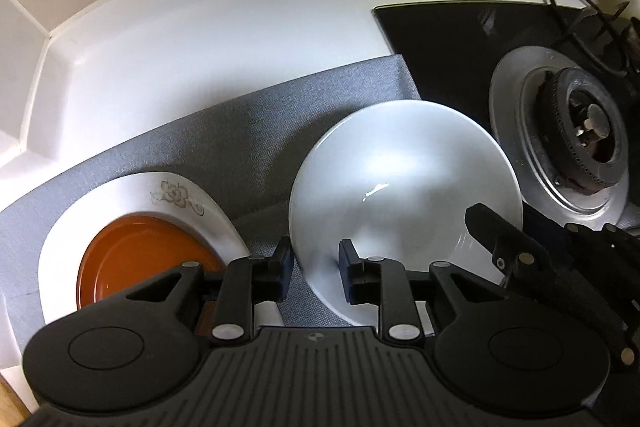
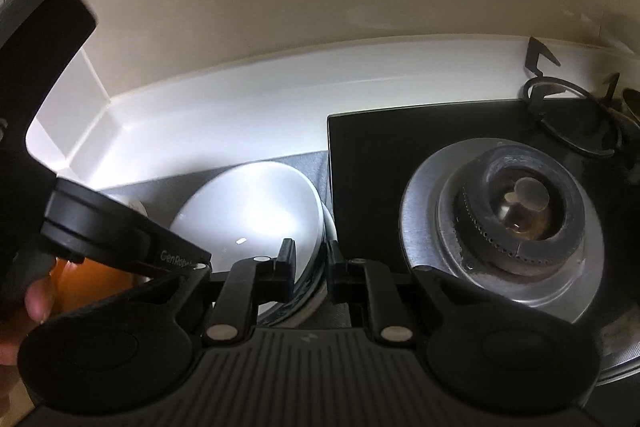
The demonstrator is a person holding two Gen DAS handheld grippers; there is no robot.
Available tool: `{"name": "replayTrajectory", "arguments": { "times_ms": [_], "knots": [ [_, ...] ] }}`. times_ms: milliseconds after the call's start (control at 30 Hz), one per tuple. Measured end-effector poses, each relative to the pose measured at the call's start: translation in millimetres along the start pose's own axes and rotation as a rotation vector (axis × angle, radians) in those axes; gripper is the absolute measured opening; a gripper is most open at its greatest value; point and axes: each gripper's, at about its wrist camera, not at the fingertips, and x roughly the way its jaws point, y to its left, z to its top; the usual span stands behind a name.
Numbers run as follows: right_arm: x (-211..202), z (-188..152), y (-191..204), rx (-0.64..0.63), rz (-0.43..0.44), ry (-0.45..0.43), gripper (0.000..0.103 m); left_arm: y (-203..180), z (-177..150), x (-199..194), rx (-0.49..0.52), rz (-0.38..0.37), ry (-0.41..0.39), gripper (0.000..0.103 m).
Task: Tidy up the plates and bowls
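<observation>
A white bowl (image 1: 404,167) rests on the grey mat (image 1: 240,131) beside the hob. My left gripper (image 1: 316,265) straddles the bowl's left rim with a gap showing beside its pads, so it is open. On the opposite side, my right gripper (image 2: 310,265) is shut on the right rim of the white bowl (image 2: 248,211), where a second rim shows beneath it. A right gripper finger (image 1: 492,227) reaches over that rim in the left wrist view. To the left, an orange plate (image 1: 140,259) lies on a white flowered plate (image 1: 176,195).
A black glass hob (image 2: 368,147) with a gas burner (image 2: 520,211) lies just right of the bowl, a loose pan support (image 2: 568,119) behind it. The white counter upstand and cream wall close off the back. A person's finger (image 2: 36,303) shows at the left edge.
</observation>
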Motion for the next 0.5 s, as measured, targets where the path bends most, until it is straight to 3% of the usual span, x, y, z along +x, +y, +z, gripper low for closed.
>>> {"name": "replayTrajectory", "arguments": {
  "times_ms": [267,333,400,500],
  "knots": [
    [2.8,2.3,-4.1,-0.002,0.019,0.0,0.015,10.9,1.4,9.8,-0.072,-0.05,0.006,0.026],
    [2.4,2.3,-10.1,0.039,0.058,0.0,0.022,17.9,0.9,14.8,-0.09,-0.099,0.008,0.027],
    [2.8,3.8,-22.2,0.117,0.145,0.017,0.04,31.1,-1.2,18.0,-0.138,-0.166,0.006,0.027],
    [-0.3,5.6,-37.8,0.202,0.199,0.026,0.042,46.0,-0.3,22.8,-0.201,-0.237,0.018,0.029]
  ]
}}
